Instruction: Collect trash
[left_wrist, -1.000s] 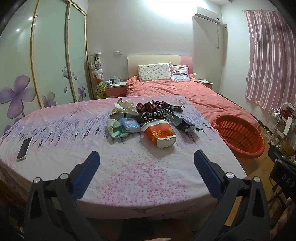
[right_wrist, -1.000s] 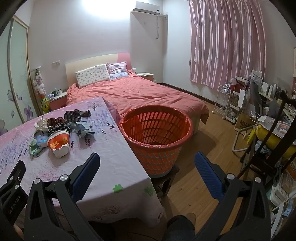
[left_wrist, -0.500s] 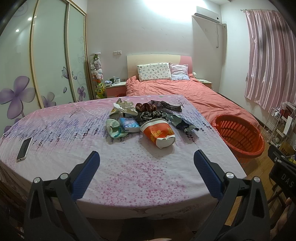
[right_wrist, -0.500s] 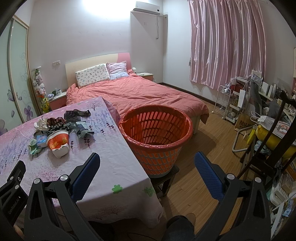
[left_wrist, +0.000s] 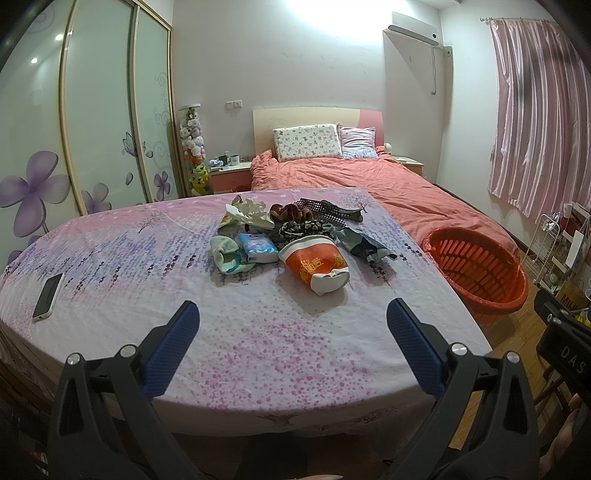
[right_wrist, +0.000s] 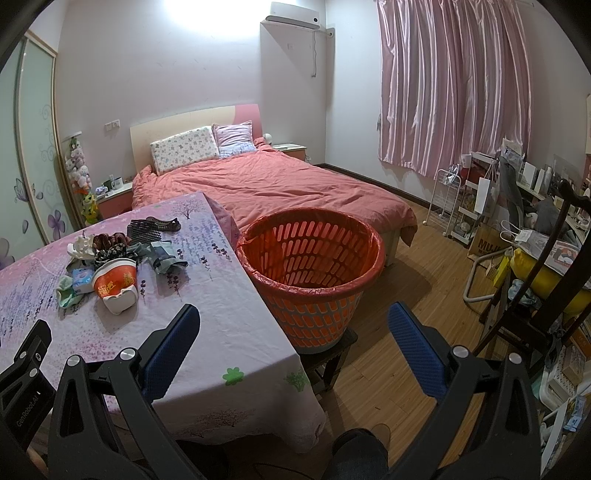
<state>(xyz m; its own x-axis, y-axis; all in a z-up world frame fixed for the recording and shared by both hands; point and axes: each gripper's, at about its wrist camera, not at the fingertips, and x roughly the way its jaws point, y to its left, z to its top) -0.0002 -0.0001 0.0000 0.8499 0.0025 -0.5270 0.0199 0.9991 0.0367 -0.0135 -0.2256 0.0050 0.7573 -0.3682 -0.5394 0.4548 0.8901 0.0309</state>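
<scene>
- Noodle cup (left_wrist: 316, 265): lies on its side on the tabletop (left_wrist: 258, 332), crushed base toward the camera, mouth toward the trash heap (left_wrist: 291, 221).
- Orange basket (right_wrist: 310, 273): upright beside the tabletop.
- Left gripper (left_wrist: 291, 325), right gripper (right_wrist: 293, 328): fingers wide, empty.

You see both views lit by a bright source high on the back wall (left_wrist: 317, 14), blown out to white glare. The instant-noodle cup (left_wrist: 316, 267) casts a soft shadow toward you on the table (left_wrist: 258, 350). Fisheye curvature bends the edges; corners are vignetted black.
</scene>
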